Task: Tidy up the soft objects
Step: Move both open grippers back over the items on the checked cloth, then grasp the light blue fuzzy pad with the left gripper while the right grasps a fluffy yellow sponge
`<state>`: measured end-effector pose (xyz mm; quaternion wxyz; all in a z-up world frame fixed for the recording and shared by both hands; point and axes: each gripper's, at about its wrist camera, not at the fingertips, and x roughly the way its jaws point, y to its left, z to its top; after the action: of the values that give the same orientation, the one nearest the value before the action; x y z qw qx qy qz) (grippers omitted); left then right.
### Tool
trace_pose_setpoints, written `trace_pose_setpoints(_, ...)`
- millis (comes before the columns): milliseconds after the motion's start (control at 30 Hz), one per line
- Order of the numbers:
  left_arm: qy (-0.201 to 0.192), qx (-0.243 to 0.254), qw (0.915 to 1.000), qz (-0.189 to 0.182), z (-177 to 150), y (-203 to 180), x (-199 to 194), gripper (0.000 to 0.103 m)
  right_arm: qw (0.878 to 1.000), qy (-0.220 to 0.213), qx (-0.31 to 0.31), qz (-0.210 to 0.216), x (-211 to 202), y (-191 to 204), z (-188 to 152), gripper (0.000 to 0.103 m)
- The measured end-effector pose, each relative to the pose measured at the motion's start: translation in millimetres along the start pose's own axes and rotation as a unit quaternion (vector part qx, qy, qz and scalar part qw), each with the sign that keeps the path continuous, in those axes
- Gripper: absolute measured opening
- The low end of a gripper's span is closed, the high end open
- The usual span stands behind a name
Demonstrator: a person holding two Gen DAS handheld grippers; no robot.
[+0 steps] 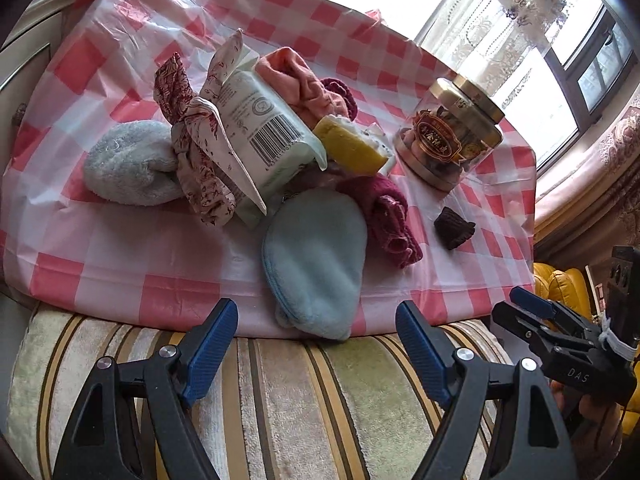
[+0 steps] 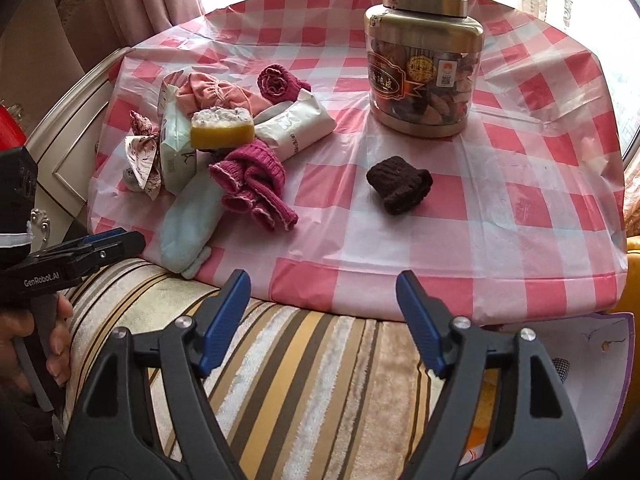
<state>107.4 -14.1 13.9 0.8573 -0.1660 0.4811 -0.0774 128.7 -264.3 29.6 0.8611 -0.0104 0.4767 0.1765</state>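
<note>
A heap of soft things lies on the pink checked tablecloth (image 2: 500, 216): a pale blue mitt (image 1: 316, 268) hanging over the near edge, a maroon knit piece (image 2: 256, 184), a yellow sponge (image 2: 222, 128), a wipes pack (image 1: 256, 128), a pink cloth (image 1: 300, 80) and a patterned bow (image 1: 192, 136). A dark brown knit piece (image 2: 400, 188) lies apart to the right. My left gripper (image 1: 316, 328) is open and empty, just short of the blue mitt. Over the striped cushion (image 2: 304, 360) my right gripper (image 2: 324, 300) is open and empty, short of the table edge.
A gold-lidded clear jar (image 2: 424, 68) of snacks stands at the back right of the table. A pale blue towel (image 1: 128, 164) lies left of the heap. A cabinet (image 2: 76, 128) stands at the left. Curtains and a window are behind.
</note>
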Motion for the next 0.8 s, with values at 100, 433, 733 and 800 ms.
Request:
trace_pose_setpoints(100,0.017,0.018,0.9996,0.016,7,-6,12,0.082,1.0,-0.002,-0.001,0.004,3,1,6,0.08)
trace_pose_setpoints(433,0.069,0.059,0.9944,0.055,30,-23,62,0.082,0.999,-0.018,-0.009,0.029,10,9,35,0.089)
trace_pose_setpoints(733,0.07,0.077,0.9921,0.07,26,-29,81,0.08,0.997,-0.027,-0.034,0.064,37,31,71,0.091)
trace_pose_setpoints(800,0.062,0.087,0.9908,0.082,26,-34,84,0.07,0.996,-0.028,-0.044,0.073,45,38,79,0.091)
